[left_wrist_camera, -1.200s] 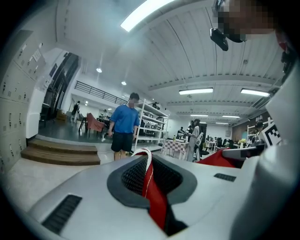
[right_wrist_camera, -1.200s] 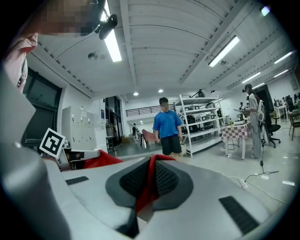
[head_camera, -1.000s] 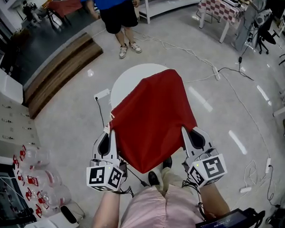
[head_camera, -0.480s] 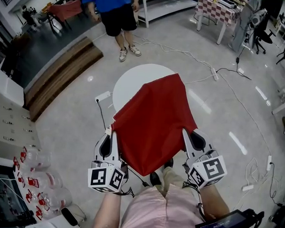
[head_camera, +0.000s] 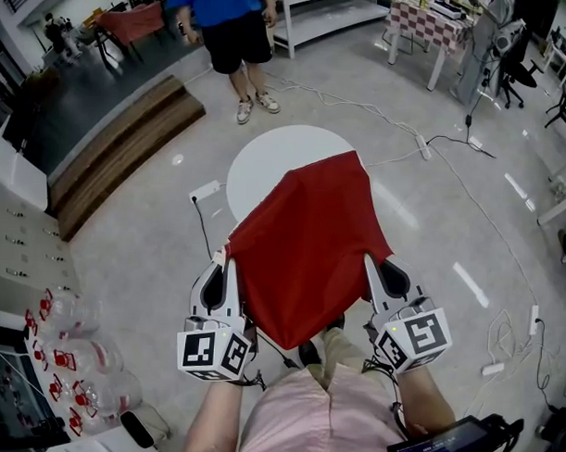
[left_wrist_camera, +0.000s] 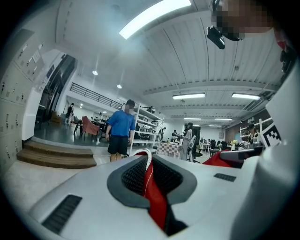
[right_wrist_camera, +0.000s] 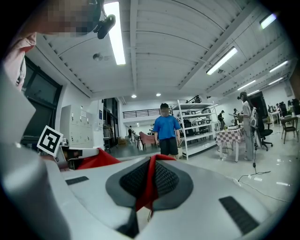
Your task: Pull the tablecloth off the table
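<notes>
L tongs (head_camera: 228, 261) + R tongs (head_camera: 367, 260) both clenched on near corners of red tablecloth (head_camera: 306, 240), one per side for an even, taut pull. Cloth's far end lies on the counter (head_camera: 271, 160) near edge; rest spans off it toward tongs.

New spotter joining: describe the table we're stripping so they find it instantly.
On the grey floor, before the person in the blue shirt, stands a round white table. A red tablecloth trails off its near side into the left gripper and right gripper; the far-right table wears a checked cloth instead.
</notes>
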Motion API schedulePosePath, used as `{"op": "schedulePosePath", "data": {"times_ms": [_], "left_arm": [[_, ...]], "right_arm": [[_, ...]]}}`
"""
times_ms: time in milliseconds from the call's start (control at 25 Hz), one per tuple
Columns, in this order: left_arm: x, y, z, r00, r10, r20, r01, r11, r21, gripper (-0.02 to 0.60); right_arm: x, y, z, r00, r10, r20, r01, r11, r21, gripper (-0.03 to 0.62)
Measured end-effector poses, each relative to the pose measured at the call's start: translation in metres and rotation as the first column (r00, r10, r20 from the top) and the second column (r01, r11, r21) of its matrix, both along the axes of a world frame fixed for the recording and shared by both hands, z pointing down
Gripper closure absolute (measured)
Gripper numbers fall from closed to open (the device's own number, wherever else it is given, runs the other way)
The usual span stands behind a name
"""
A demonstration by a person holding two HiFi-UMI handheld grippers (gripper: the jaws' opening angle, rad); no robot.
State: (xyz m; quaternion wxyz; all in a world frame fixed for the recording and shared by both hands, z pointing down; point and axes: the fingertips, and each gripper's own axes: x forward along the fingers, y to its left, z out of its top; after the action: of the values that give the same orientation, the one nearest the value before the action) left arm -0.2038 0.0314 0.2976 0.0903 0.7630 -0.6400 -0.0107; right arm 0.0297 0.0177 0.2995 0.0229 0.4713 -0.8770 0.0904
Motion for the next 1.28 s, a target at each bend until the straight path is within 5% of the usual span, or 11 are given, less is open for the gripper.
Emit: {"op": "schedulePosePath", "data": {"times_ms": [680, 1280], "left_arm": [[0.007, 0.032, -0.002, 1.0, 0.011, 0.014, -0.011, 1.0, 0.0, 0.537], [0.049, 0.057, -0.01, 0.999, -0.018, 0.043, 0.018, 1.0, 0.0, 0.537]], "right_arm": [[0.0, 0.026, -0.001, 1.0, -0.005, 0.01, 0.005, 1.0, 0.012, 0.569], [0.046, 0.049, 0.001, 0.999, -0.021, 0.046, 0.021, 1.0, -0.005, 0.569]]}}
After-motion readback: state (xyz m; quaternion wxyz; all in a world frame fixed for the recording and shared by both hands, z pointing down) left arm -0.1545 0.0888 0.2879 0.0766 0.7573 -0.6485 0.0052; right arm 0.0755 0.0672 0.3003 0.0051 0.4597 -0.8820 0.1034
